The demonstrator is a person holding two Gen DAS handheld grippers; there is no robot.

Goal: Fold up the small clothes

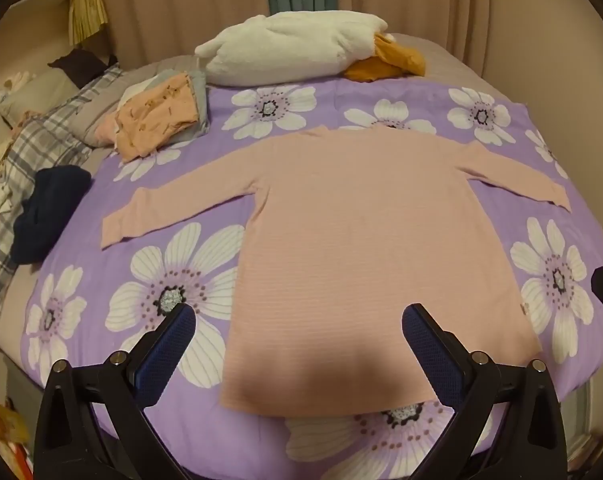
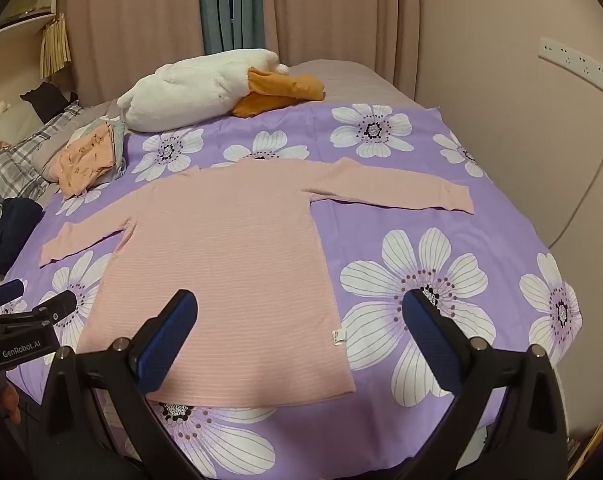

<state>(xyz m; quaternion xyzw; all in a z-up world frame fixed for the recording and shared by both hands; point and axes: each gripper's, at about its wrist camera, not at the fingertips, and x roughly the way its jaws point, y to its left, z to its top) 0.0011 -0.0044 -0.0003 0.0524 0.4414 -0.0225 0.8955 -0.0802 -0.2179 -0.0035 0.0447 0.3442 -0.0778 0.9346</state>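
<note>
Pink long-sleeved top [image 1: 353, 240] spread flat, both sleeves out, on a purple flowered sheet [image 1: 285, 100] covering the bed. Left gripper [image 1: 297, 320], jaws spread wide and holding nothing, hangs above the hem; its left finger stands over the sheet, its right finger over the fabric. Right gripper [image 2: 299, 306], equally released and empty, hangs over the garment's right hem corner, left finger above the fabric, right finger above a printed flower, a small side label [image 2: 337, 336] between them. Beyond both tools, past the neckline: 1 white plush toy [image 1: 293, 46] with orange parts. Ahead and to the left: a stack of folded clothes [image 1: 159, 120], peach piece on top, and 1 dark navy garment [image 1: 47, 212] near the plaid bedding [image 1: 17, 184].
</note>
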